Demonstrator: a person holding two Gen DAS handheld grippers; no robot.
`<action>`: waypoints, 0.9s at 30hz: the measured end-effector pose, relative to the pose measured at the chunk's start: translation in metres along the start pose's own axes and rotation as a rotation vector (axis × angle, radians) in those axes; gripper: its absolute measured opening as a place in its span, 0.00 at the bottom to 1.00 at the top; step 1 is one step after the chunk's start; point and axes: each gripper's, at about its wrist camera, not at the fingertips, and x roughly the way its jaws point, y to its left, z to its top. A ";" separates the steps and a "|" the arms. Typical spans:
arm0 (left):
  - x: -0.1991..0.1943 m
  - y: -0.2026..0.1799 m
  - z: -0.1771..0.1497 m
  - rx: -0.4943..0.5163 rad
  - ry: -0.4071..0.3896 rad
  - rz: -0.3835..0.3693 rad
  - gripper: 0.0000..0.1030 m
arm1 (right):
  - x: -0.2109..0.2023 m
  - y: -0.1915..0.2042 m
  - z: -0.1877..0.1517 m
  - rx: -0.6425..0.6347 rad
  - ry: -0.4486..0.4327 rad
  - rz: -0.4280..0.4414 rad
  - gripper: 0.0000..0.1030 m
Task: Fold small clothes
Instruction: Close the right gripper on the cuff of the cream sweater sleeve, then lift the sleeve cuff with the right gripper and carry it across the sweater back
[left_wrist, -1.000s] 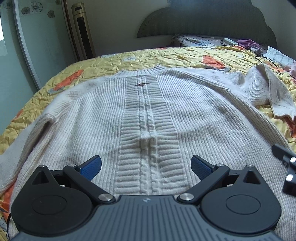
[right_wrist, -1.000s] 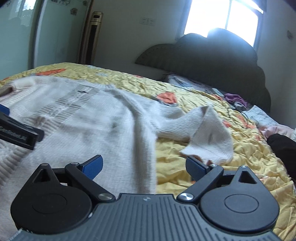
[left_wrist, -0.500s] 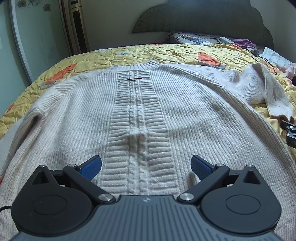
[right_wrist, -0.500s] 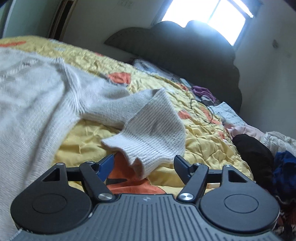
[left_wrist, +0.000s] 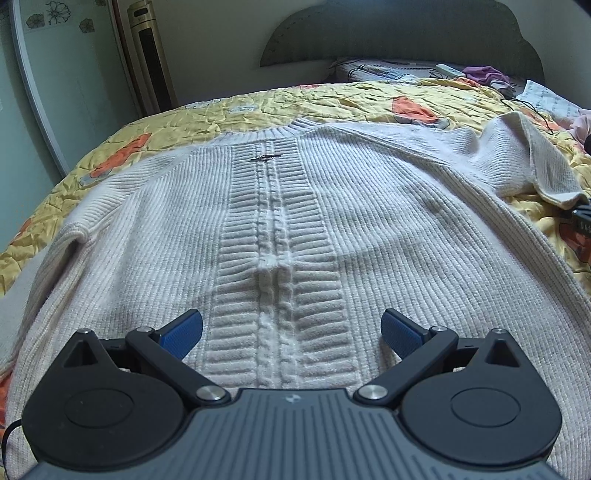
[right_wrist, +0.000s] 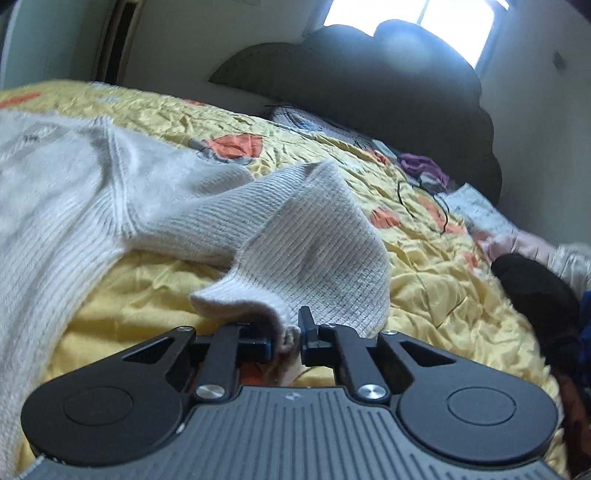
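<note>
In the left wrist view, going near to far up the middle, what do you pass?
left claw → cream sweater's cable panel → small dark clip → ribbed neckline → yellow quilt → pillow → dark headboard

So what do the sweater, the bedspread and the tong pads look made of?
Sweater: cream knit, probably wool or acrylic, matte and fuzzy, with visible ribs and a cable panel. Bedspread: thin quilted fabric with a slight sheen and fine crinkles, yellow with orange patches. Left tongs: blue pads, finely ridged, likely rubber.
</note>
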 end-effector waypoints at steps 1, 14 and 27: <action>0.000 0.000 0.000 0.000 0.001 0.003 1.00 | 0.001 -0.004 0.002 0.024 0.002 0.015 0.18; -0.003 0.011 0.007 0.003 -0.020 0.068 1.00 | 0.000 -0.066 0.040 0.423 -0.018 0.347 0.12; 0.002 0.031 0.009 -0.035 -0.007 0.124 1.00 | 0.013 -0.101 0.082 0.761 -0.066 0.551 0.13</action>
